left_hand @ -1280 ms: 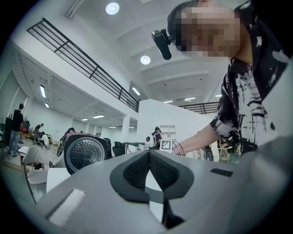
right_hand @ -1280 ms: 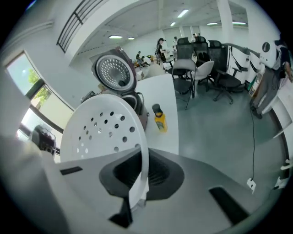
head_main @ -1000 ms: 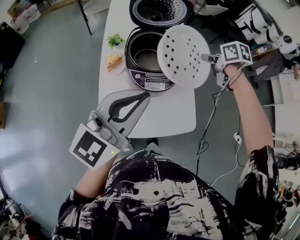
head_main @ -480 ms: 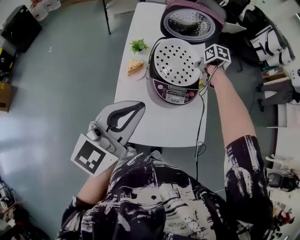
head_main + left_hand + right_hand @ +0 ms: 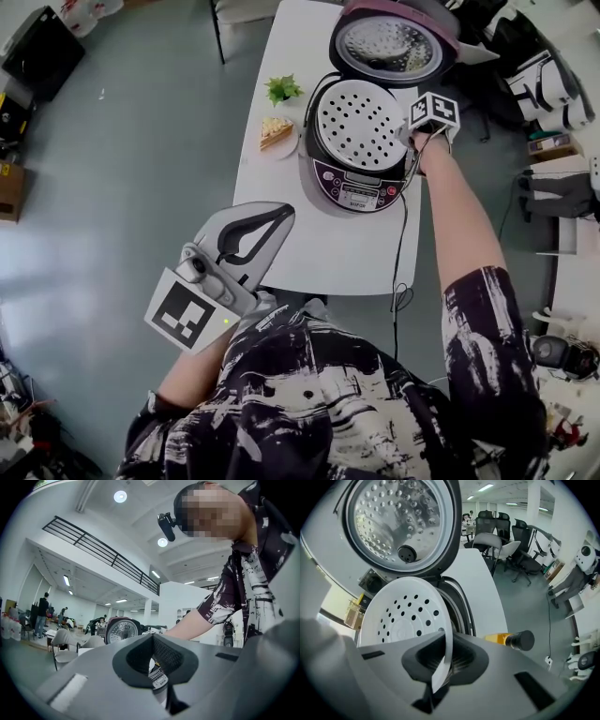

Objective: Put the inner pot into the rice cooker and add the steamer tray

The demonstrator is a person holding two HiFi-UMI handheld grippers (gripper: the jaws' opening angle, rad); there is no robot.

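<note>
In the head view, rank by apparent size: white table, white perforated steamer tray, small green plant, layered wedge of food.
1. White table
2. White perforated steamer tray
3. Small green plant and layered wedge of food: too alike to rank.

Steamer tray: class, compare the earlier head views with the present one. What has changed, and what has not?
The steamer tray, held tilted above the rice cooker a second ago, now lies over the cooker's opening. The right gripper came down with it and stays shut on its rim. The left gripper stays shut and empty near the table edge; the lid stays open.
</note>
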